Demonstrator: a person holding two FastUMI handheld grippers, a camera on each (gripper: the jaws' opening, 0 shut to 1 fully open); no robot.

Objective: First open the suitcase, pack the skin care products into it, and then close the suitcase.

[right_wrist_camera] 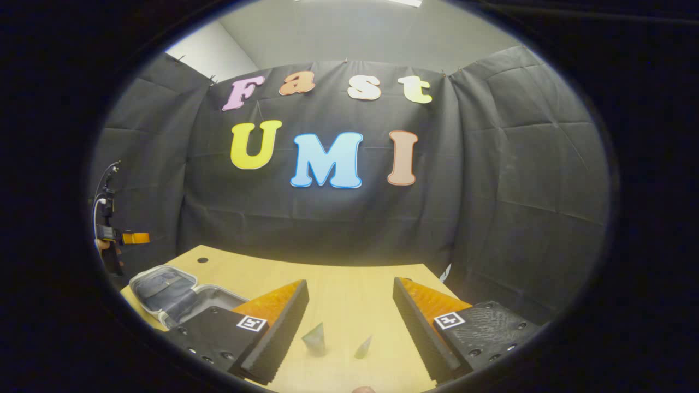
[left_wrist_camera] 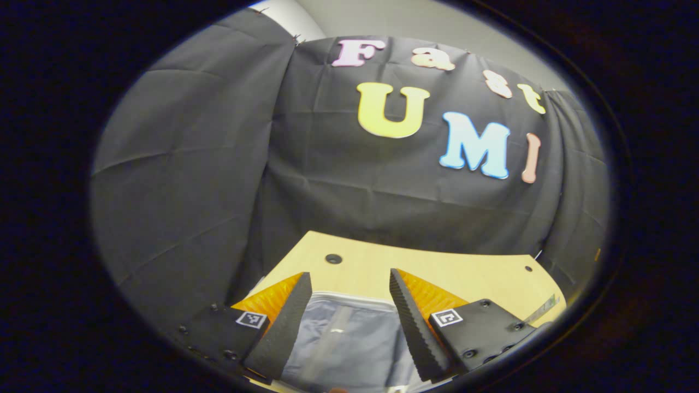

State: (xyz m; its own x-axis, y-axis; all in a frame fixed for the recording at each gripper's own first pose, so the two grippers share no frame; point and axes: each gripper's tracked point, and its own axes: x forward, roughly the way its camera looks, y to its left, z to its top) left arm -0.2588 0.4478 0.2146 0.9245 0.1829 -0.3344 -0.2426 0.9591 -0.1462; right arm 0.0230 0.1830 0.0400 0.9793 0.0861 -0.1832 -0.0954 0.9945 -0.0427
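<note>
Suitcase (right_wrist_camera: pixel 164 292) open, grey fabric lining, rounded rim; both tongs (left_wrist_camera: pixel 349 322) (right_wrist_camera: pixel 349 327) agape, ridged pads.

Booth wall (right_wrist_camera: pixel 327 218): black cloth, creased in a grid of fold lines, hung in panels pinned along the top edge; side panels angle in at 9 and 3 o'clock. Above the cloth, at 12 o'clock, a plain pale wall (right_wrist_camera: pixel 355 33), with a bright light strip at the very top of the right gripper view. Table (right_wrist_camera: pixel 349 284): light wood top at 6 o'clock, with a round dark hole (left_wrist_camera: pixel 333 258) near its far edge.
</note>
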